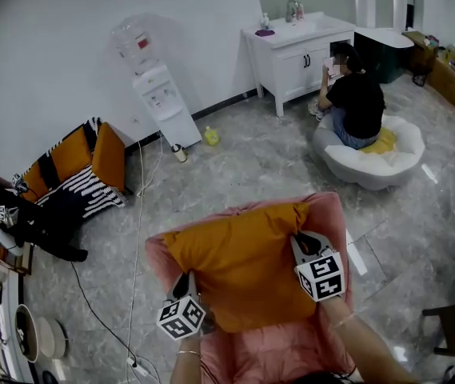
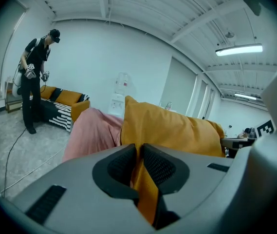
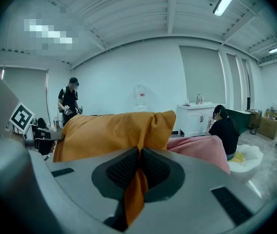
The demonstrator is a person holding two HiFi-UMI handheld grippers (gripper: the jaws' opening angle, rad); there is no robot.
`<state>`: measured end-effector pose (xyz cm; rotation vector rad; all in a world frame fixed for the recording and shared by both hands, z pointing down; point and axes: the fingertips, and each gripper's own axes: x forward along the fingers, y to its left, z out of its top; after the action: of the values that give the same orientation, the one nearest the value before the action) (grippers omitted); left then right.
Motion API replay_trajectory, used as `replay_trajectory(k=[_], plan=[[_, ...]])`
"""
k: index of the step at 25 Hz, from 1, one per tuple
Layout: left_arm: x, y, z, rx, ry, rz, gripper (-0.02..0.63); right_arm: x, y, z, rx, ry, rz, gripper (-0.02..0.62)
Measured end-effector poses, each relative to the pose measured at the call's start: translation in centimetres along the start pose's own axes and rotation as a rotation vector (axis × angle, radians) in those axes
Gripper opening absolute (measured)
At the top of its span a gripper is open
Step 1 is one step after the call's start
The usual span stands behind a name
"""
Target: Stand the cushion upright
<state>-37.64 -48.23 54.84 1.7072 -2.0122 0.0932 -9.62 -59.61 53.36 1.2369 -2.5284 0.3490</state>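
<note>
- Head view gives me the grey marble-pattern floor [image 1: 235, 166] as the biggest thing, running back to a white wall.
- On it, right below the camera, stands a pink armchair [image 1: 333, 214], its back turned away from me.
- I see the orange cushion [image 1: 243, 262] on that armchair. It covers most of the seat, and its far edge reaches the top of the chair's back.
- In both gripper views the cushion rises in front of the jaws, with the pink chair behind and beside it.
- A white round seat [image 1: 403, 162] sits well apart at the upper right, and a person in a dark top [image 1: 359, 98] is on it, facing a white cabinet [image 1: 291, 50].
- At the far left I make out an orange and striped sofa [image 1: 75, 166], and a water dispenser [image 1: 163, 94] stands against the wall.
- My left gripper [image 1: 185, 282] is at the cushion's near left corner. Its jaws are nearly together and pinch a fold of the orange fabric between the pads.
- My right gripper [image 1: 303, 242] is at the cushion's right edge, narrow in the same way, clamped on a fold of the cover.
- A small yellow bottle [image 1: 211, 137] stands on the floor near the dispenser.
</note>
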Motion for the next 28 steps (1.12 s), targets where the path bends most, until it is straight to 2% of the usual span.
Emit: replay_trajectory(k=[11,19,28], plan=[[2.5,2.0,-2.3,-0.041,0.060,0.006,0.117,2.5,0.0,-2.4,0.015,0.015,0.015,0.079],[1.7,3.6,-2.8,-0.103,0.045,0.010,0.214,1.7,-0.3,-2.7,0.041,0.004,0.015,0.129],[-2.2,3.7,-3.8,-0.083,0.032,0.021,0.204,-1.7,0.2,-2.7,0.047,-0.038,-0.010,0.107]])
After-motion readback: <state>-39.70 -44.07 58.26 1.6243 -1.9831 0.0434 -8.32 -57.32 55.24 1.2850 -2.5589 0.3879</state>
